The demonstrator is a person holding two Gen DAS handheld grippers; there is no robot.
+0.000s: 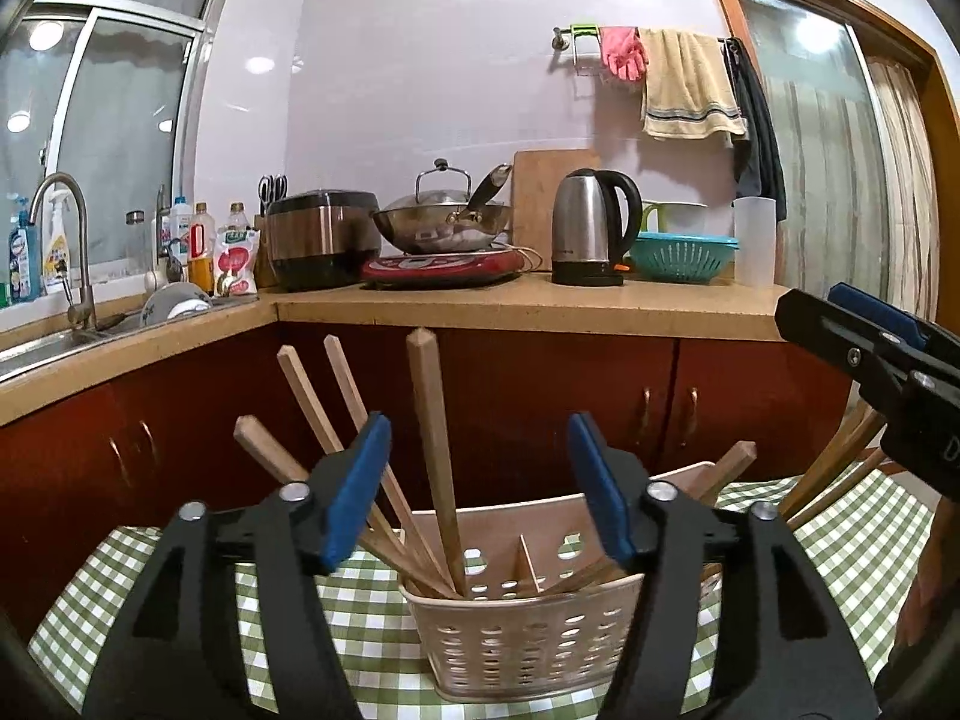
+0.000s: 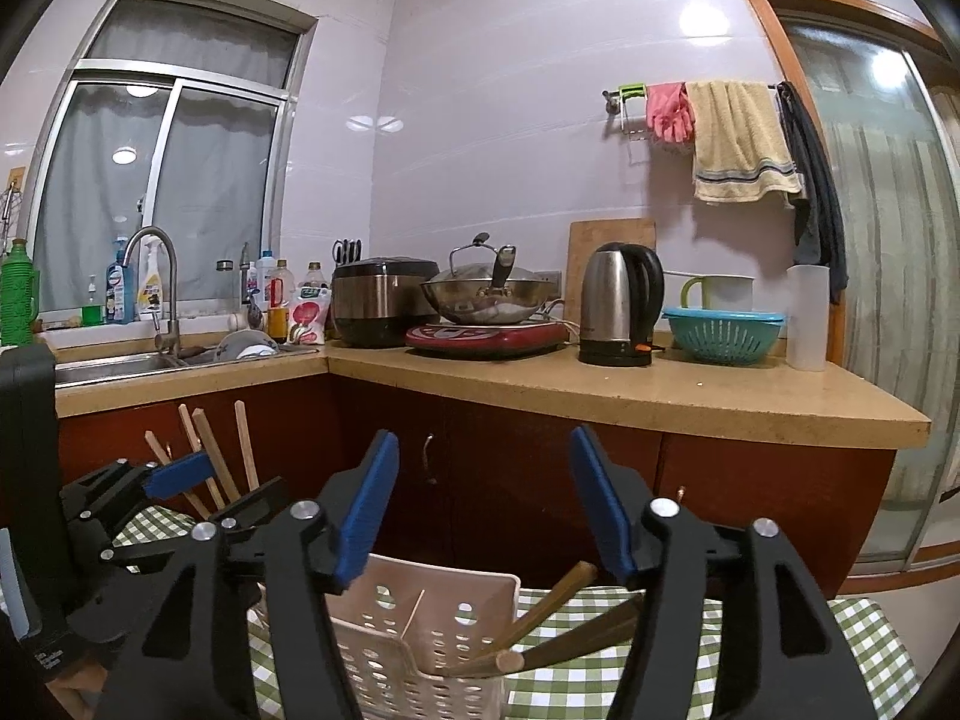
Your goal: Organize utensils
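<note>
A beige perforated utensil basket [image 1: 528,630] stands on a green checked tablecloth [image 1: 840,546]. Several wooden chopsticks [image 1: 435,456] stand in its left compartment, and more lean in its right one [image 1: 729,468]. My left gripper [image 1: 480,486] is open and empty, just above and in front of the basket. My right gripper [image 2: 483,504] is open and empty above the basket [image 2: 420,630], where darker wooden utensil handles [image 2: 552,600] lean to the right. The right gripper also shows at the right edge of the left wrist view [image 1: 882,360], and the left gripper at the left of the right wrist view [image 2: 150,498].
Behind the table runs a kitchen counter [image 1: 540,300] over red cabinets [image 1: 600,396]. On it stand a kettle [image 1: 591,228], a wok on a red cooker [image 1: 444,222], a rice cooker [image 1: 321,240], a teal colander [image 1: 681,255] and a sink with a tap [image 1: 66,252].
</note>
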